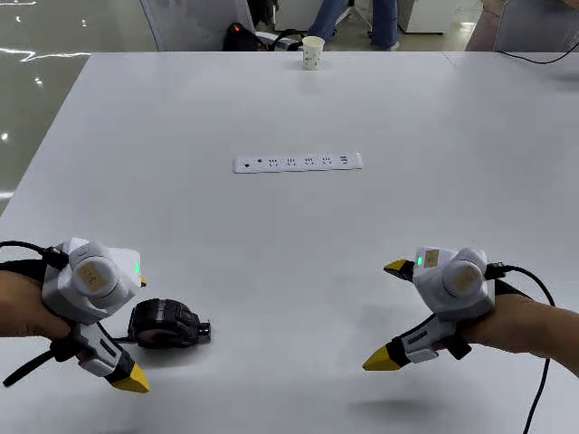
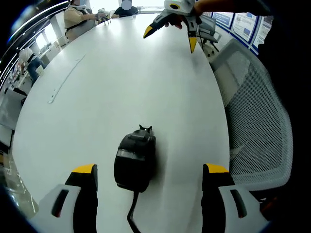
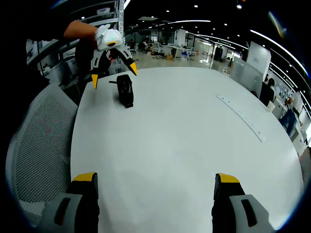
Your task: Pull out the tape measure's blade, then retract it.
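Observation:
A black tape measure [image 1: 163, 324] lies on the white table [image 1: 289, 226] near its front left, blade fully in, its hook end pointing right. My left gripper [image 1: 137, 331] is open and straddles it, one yellow-tipped jaw on each side. In the left gripper view the tape measure [image 2: 136, 159] sits between the spread jaws with a gap on both sides, its strap trailing toward the camera. My right gripper [image 1: 387, 314] hovers open and empty over the front right of the table. In the right gripper view the tape measure [image 3: 125, 90] sits far off under the left gripper [image 3: 113, 76].
A white power strip [image 1: 298, 163] lies mid-table and a paper cup [image 1: 313, 51] stands at the far edge. A mesh chair [image 2: 257, 111] is just off the table's near side. People sit at the table's end [image 2: 82, 14].

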A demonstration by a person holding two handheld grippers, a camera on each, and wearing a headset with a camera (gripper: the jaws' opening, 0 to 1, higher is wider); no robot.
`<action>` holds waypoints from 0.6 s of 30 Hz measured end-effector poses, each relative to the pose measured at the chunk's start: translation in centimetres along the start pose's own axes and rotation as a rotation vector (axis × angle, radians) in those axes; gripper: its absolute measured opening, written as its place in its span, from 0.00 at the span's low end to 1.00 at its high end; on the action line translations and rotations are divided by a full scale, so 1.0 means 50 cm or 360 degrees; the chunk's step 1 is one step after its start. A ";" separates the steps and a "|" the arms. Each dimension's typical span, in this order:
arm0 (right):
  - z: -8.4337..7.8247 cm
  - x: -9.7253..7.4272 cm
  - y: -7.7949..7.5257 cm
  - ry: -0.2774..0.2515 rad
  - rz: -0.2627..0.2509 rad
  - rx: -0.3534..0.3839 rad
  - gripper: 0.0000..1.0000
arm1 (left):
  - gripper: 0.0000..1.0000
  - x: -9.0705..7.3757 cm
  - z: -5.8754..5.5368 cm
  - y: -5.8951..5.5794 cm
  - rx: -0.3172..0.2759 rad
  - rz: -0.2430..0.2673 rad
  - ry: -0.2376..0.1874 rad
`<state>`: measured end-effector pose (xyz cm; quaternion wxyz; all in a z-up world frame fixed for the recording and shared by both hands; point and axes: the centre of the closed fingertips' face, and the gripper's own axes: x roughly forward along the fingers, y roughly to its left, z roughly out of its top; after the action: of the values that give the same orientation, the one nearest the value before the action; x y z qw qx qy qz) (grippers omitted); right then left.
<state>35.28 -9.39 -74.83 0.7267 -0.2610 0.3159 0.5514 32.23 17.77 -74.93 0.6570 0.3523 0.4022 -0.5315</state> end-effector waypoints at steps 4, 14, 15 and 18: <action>0.011 0.013 0.008 -0.0007 0.0022 -0.0009 0.99 | 0.84 0.014 -0.001 0.006 0.0027 -0.0016 0.0025; 0.046 0.042 0.028 -0.0033 0.0080 -0.0042 0.99 | 0.75 0.036 -0.001 0.022 0.0030 -0.0016 0.0052; 0.050 0.044 0.029 -0.0036 0.0082 -0.0042 0.99 | 0.71 0.037 -0.001 0.024 0.0026 -0.0005 0.0055; 0.062 0.052 0.034 -0.0051 0.0096 -0.0046 0.99 | 0.64 0.040 0.003 0.024 0.0007 -0.0030 0.0045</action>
<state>34.68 -5.03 -74.77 0.7109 -0.2530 0.3040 0.5816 33.64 17.04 -76.62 0.6455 0.3574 0.4136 -0.5334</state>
